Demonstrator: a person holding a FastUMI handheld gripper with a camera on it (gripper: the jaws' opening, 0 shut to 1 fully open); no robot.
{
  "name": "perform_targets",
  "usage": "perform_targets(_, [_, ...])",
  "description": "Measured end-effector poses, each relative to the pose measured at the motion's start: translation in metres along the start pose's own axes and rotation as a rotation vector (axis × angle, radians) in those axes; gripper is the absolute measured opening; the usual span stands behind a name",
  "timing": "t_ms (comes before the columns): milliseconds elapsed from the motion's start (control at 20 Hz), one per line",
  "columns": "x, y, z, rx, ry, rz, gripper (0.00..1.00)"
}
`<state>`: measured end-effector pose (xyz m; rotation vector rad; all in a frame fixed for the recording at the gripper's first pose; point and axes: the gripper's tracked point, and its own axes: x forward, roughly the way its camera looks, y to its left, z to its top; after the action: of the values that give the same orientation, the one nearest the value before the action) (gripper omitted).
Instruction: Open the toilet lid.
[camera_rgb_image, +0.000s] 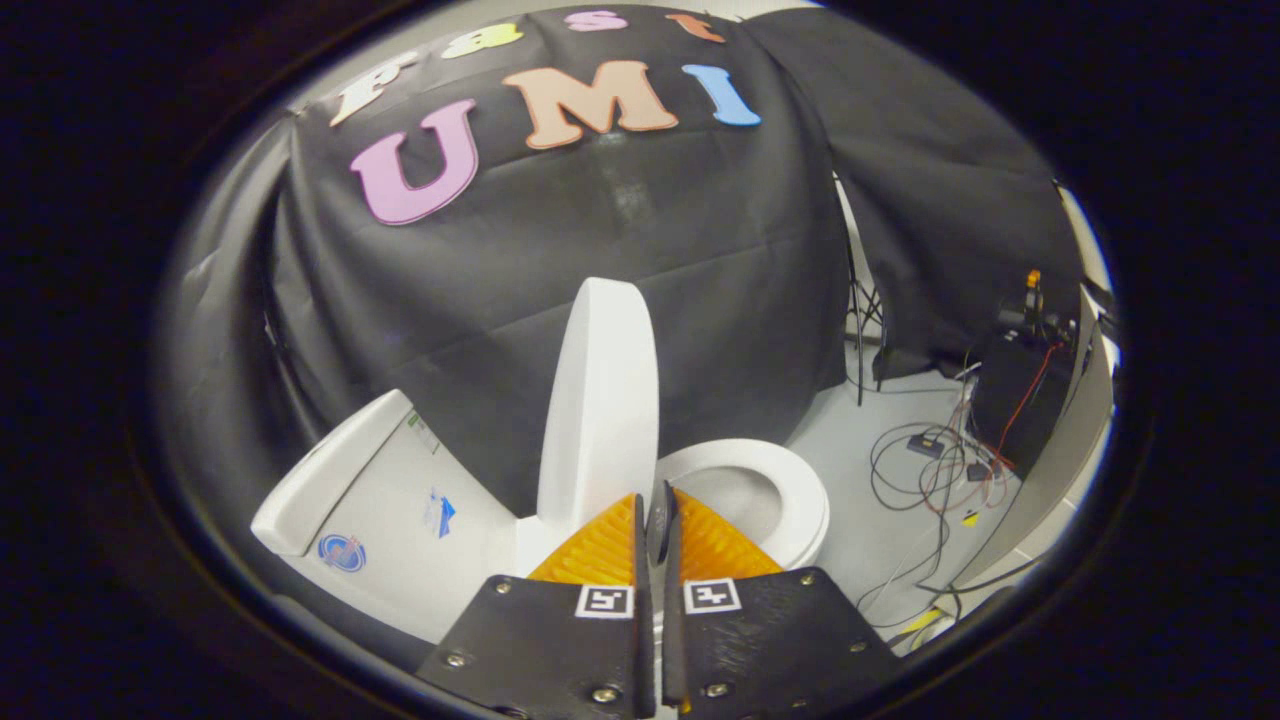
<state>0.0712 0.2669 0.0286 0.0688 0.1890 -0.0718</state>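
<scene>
The white toilet lid (598, 400) stands nearly upright, seen almost edge-on, between the tank (400, 500) on the left and the bowl with its seat (790, 480) on the right. My gripper (656, 520) is at the lid's lower right edge. Its two fingers are drawn close together, with only a narrow slot between them. The lid's rim runs down into that slot, and a strip of white shows between the fingers lower down. The seat lies flat on the bowl, with the bowl opening visible just beyond the right finger.
Black cloth hangs as a wall behind the toilet. On the grey floor to the right lie tangled cables (930, 470) and a dark box with wiring (1020, 390). A pale wall panel (1060, 470) stands at the far right.
</scene>
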Motion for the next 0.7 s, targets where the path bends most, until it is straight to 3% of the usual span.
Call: perform_targets(700, [-0.024, 0.064, 0.006, -0.111, -0.054, 0.044, 0.04])
